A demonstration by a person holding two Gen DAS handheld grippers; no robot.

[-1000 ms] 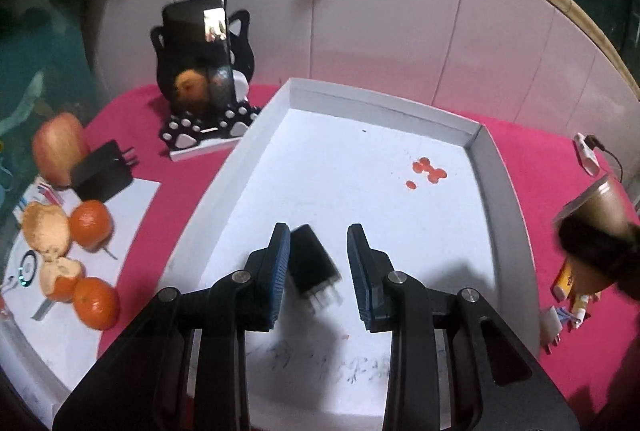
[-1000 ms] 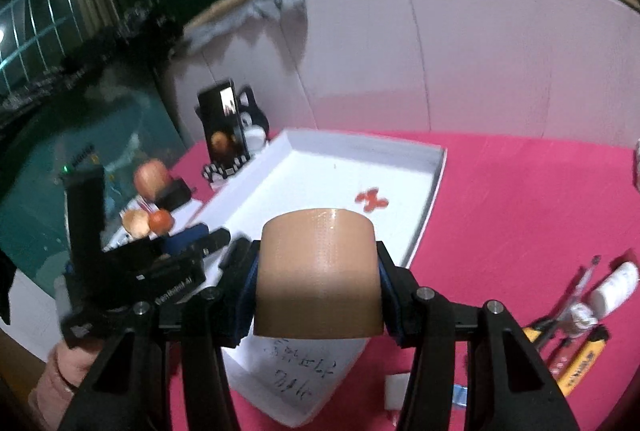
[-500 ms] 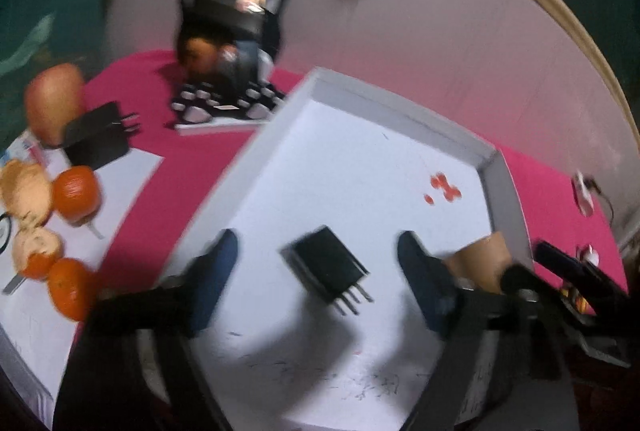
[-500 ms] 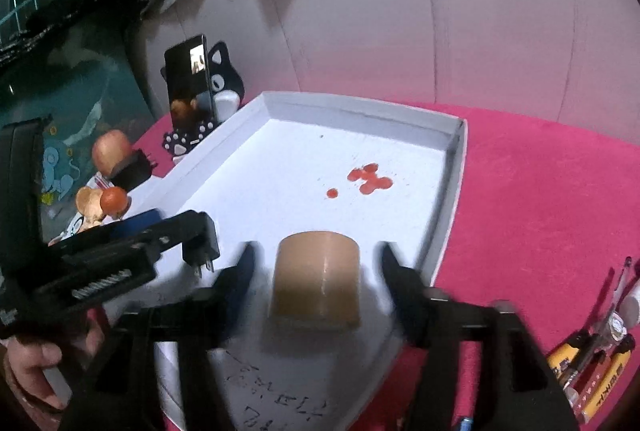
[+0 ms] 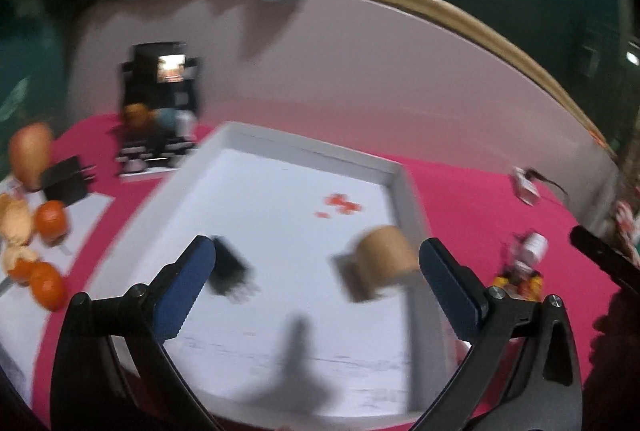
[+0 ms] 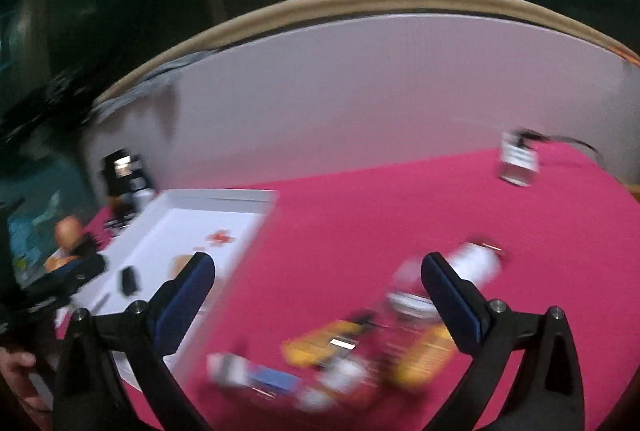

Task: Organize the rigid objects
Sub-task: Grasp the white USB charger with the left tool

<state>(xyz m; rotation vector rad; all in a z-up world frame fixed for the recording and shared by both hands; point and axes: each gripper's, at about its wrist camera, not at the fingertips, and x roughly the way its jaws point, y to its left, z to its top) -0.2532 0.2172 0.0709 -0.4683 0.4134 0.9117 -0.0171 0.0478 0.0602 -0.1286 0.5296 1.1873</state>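
A white tray (image 5: 404, 199) lies on the pink cloth. In it rest a black plug adapter (image 5: 228, 271) and a brown tape roll (image 5: 380, 267). My left gripper (image 5: 316, 287) is open and empty above the tray's near half, with the adapter by its left finger and the roll by its right. My right gripper (image 6: 316, 291) is open and empty over the cloth, right of the tray (image 6: 256, 227). A blurred pile of small items, yellow tubes (image 6: 320, 345) and a white bottle (image 6: 476, 265), lies under and ahead of it.
Oranges (image 5: 50, 221), peel and an apple (image 5: 30, 155) lie on paper at the left, beside a second black adapter (image 5: 66, 181). A phone on a black cat stand (image 5: 160, 111) is behind the tray. A white charger with cable (image 6: 518, 159) sits far right. A pale wall closes the back.
Both grippers opened: the left let go of the black adapter, the right set the tape roll in the tray. The right gripper then swung right to the pile of small items.
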